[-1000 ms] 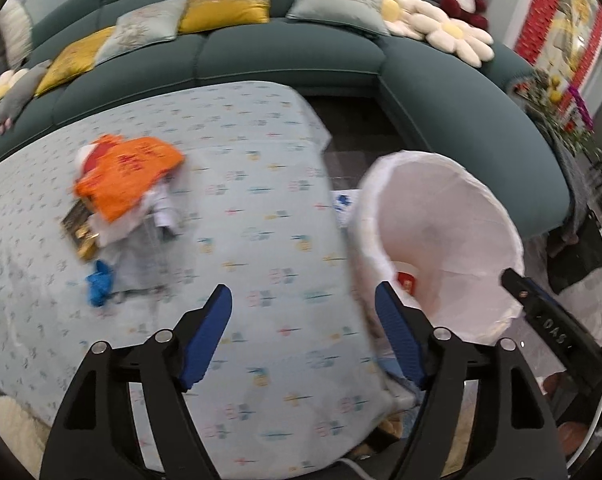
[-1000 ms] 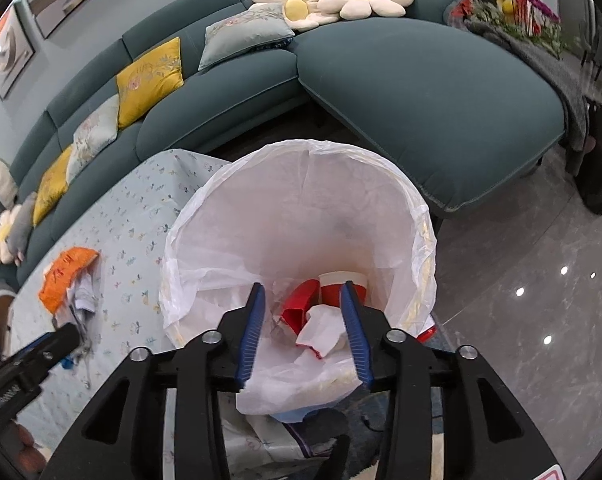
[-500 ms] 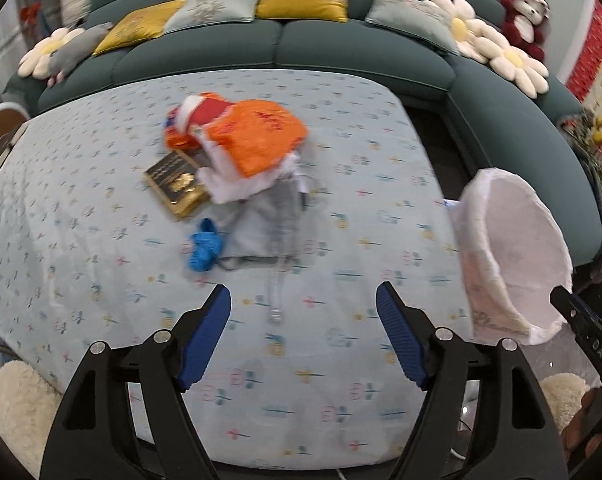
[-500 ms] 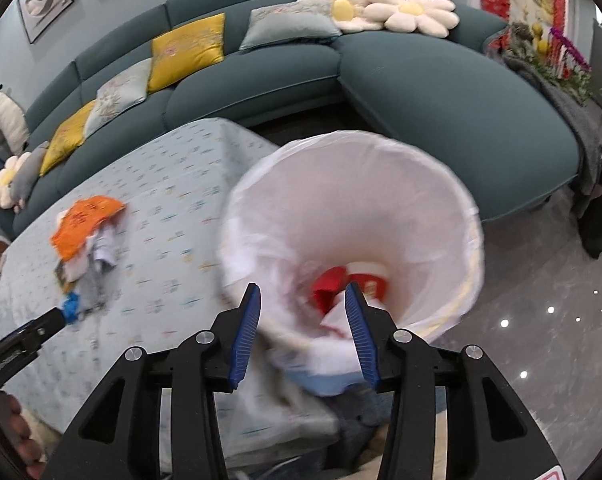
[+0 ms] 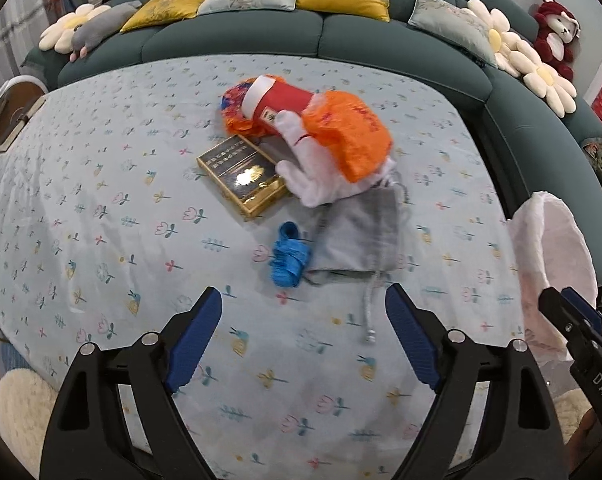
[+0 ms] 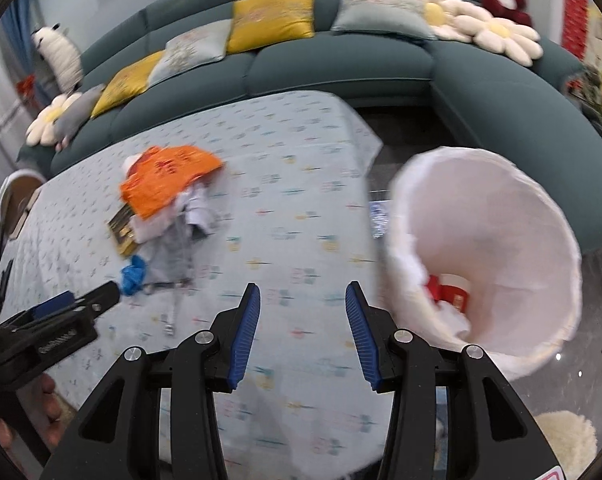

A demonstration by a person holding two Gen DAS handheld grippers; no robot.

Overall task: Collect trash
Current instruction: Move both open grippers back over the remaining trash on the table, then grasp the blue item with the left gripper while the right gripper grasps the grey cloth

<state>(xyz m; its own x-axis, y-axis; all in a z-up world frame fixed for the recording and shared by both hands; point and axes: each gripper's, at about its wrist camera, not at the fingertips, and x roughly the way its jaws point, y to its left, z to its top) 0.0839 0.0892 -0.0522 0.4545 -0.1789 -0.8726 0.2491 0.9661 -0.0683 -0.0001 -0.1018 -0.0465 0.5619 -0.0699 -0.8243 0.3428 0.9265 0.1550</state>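
**Ahead of the left hand-held gripper: the trash pile, blue wad nearest**

From the left wrist view, I see my left hand-held gripper [image 5: 303, 338] with its jaws wide apart and nothing between them, hovering over the desk [image 5: 101, 220]. Straight ahead of it and close lies a crumpled blue wad [image 5: 289, 254], touching the near-left corner of a grey drawstring pouch [image 5: 359, 232]. The pouch's long axis runs away from me, its cord trailing back toward the jaws. Beyond it sit a gold box [image 5: 245, 174], a white wrapper [image 5: 317, 176], an orange bag [image 5: 349, 136] and a red cup [image 5: 279, 102] on its side, all heaped together. The lined trash bin [image 5: 549, 240] stands off the desk's right edge.

From the right wrist view, which is blurred, my right hand-held gripper [image 6: 303, 334] is also spread and empty. The pile lies well off to its left; the bin's rim [image 6: 481, 160] is just to its right, red scraps already inside.

I judge the left hand nearer the pile, so the blue wad is its pick.
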